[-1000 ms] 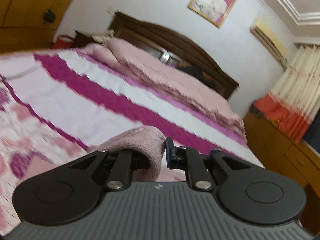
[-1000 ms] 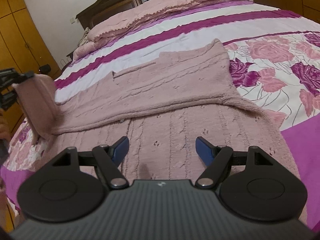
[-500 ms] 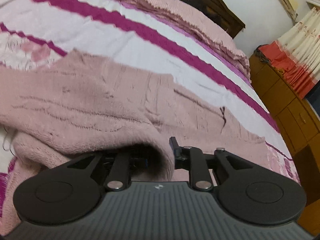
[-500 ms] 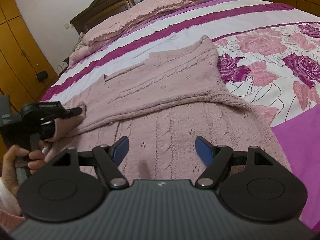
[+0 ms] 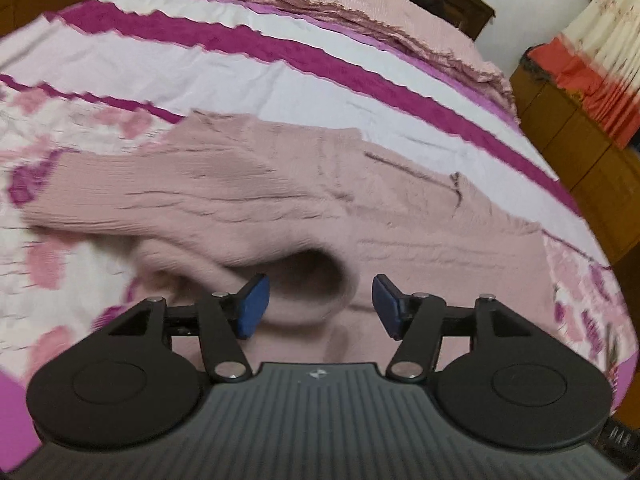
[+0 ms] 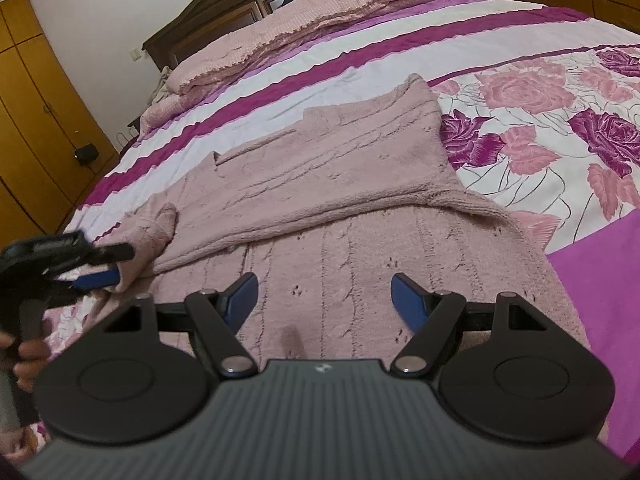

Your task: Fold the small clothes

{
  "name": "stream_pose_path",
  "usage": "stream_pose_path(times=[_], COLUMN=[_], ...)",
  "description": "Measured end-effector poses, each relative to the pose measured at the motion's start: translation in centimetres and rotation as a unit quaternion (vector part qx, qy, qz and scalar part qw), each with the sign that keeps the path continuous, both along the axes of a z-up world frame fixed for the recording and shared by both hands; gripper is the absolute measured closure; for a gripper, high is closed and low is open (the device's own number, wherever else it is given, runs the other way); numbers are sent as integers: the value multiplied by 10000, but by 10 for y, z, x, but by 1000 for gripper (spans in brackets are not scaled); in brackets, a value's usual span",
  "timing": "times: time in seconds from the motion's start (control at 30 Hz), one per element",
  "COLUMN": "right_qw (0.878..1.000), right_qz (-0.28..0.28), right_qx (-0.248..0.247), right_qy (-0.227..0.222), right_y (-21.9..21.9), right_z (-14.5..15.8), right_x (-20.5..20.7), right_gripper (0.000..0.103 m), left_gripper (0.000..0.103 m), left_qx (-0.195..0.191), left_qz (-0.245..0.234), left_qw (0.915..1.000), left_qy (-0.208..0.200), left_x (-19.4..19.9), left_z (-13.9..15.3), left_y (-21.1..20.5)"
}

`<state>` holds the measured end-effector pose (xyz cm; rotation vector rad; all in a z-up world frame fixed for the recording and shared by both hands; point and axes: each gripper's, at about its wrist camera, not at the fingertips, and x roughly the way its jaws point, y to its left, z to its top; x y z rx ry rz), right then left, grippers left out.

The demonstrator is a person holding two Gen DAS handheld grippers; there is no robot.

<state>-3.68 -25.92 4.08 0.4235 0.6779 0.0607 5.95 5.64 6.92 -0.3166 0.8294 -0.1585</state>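
Tilting down, left gripper (image 5: 320, 306) jaws just opened over sweater cuff (image 5: 308, 280)

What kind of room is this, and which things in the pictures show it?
A bedroom in a home, most likely. A large bed with a striped and flowered bedspread fills the view, with a dark wooden headboard and pillows at its far end. Wooden wardrobes stand along the wall.
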Motion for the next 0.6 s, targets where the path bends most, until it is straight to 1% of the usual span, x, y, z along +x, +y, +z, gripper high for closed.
stream_pose_path(times=[0.13, 0.3, 0.47, 0.6], right_qw=[9999, 9992, 9966, 9924], right_qz=[117, 383, 781, 1169], right_qx=[-25, -73, -181, -343], right_qy=[-20, -101, -184, -192], right_y=[7, 23, 48, 75], right_z=[4, 15, 29, 41], right_x=[3, 9, 20, 32], right_gripper=[28, 28, 28, 28], left_gripper=[36, 35, 34, 34], left_qx=[119, 516, 532, 656], left_qz=[221, 575, 793, 1005], left_qw=[9996, 9967, 9950, 9922], left_qy=[141, 234, 277, 337], left_x=[-20, -40, -53, -58], left_z=[8, 16, 20, 19], left_y=[21, 50, 77, 89])
